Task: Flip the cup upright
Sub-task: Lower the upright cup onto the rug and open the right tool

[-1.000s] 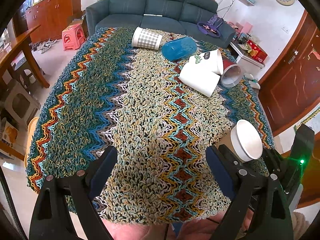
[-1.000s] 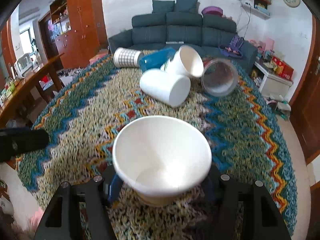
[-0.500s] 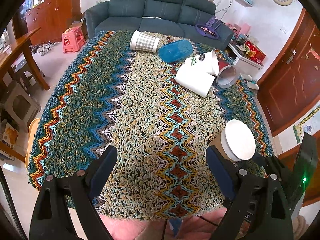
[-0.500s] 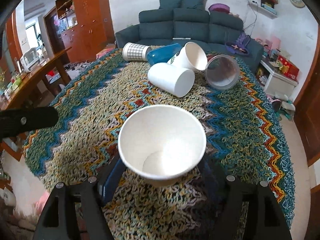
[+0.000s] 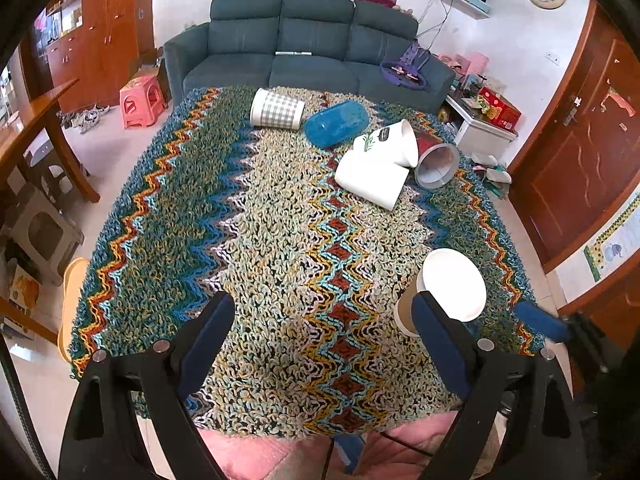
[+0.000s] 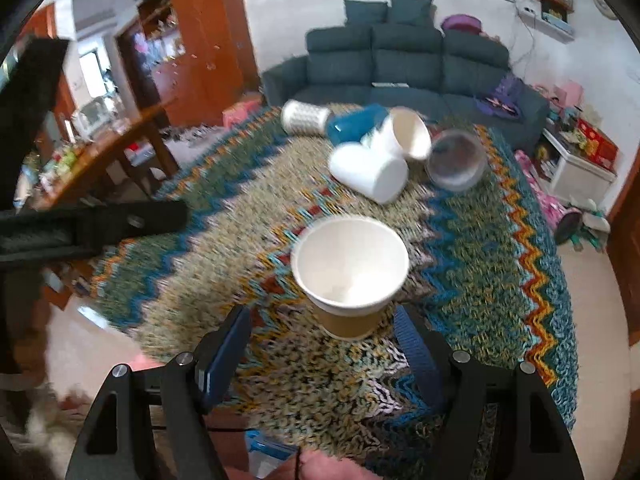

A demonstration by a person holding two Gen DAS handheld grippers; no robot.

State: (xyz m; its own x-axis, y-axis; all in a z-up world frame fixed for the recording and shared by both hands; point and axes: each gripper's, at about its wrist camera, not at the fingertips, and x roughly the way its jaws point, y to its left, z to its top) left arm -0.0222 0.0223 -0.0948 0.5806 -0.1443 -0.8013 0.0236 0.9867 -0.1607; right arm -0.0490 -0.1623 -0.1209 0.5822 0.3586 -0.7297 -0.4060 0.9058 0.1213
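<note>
A paper cup [image 6: 349, 268], brown outside and white inside, stands upright on the patterned rug-covered table [image 6: 240, 216], mouth up. It also shows in the left wrist view [image 5: 444, 294] near the table's right front. My right gripper [image 6: 322, 344] is open and empty just behind the cup, not touching it. My left gripper [image 5: 324, 340] is open and empty over the front edge. Several other cups lie on their sides at the far end: a checked one [image 5: 277, 109], a blue one [image 5: 337, 123], two white ones [image 5: 372, 176] and a clear one [image 5: 437, 164].
A dark sofa [image 5: 308, 56] stands beyond the table. A wooden table [image 5: 36, 120] and pink stool [image 5: 142, 100] are to the left. A wooden door [image 5: 580, 152] is at the right. My left gripper's finger [image 6: 92, 226] shows at the left of the right wrist view.
My right gripper has let go of the paper cup and drawn back from it; the cup now stands upright on the rug. The left gripper has lifted and pulled back slightly.
</note>
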